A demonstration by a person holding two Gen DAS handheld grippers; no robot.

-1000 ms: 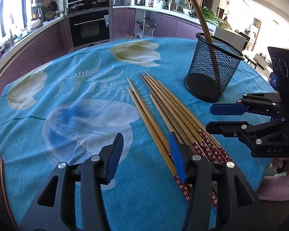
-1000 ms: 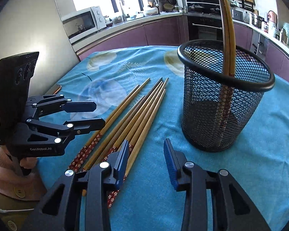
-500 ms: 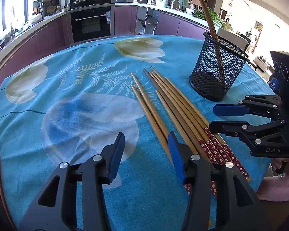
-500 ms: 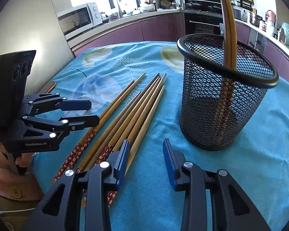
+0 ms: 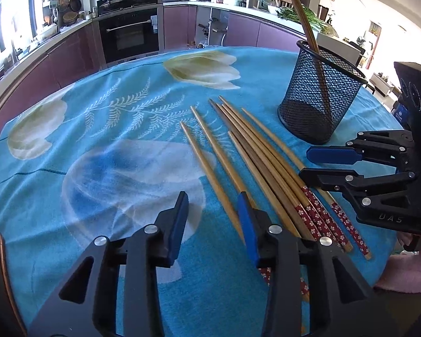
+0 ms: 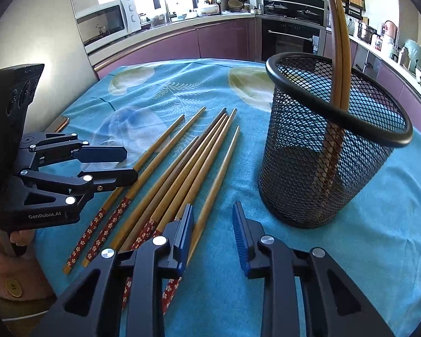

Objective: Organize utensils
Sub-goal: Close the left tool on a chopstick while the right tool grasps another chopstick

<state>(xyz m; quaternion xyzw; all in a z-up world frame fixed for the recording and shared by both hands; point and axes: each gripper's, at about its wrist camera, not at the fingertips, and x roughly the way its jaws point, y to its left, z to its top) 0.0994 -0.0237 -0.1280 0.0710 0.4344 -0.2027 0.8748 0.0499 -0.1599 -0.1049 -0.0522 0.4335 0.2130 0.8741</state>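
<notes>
Where left gripper [image 5: 213, 219] overlaps, chopstick handles [image 5: 303, 286] hidden.

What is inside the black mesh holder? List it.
Two wooden chopsticks stand in the black mesh holder, leaning on its rim, their tips high above it. Their lower ends show only dimly through the mesh; nothing else appears inside.

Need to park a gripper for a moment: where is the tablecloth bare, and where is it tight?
Bare: the wide stretch of tablecloth left of the loose chopsticks, out to the far edge. A narrow strip lies between the chopsticks and the mesh holder. Crowded: the near edge, where left gripper and right gripper, both closing, overhang the chopstick handles.
</notes>
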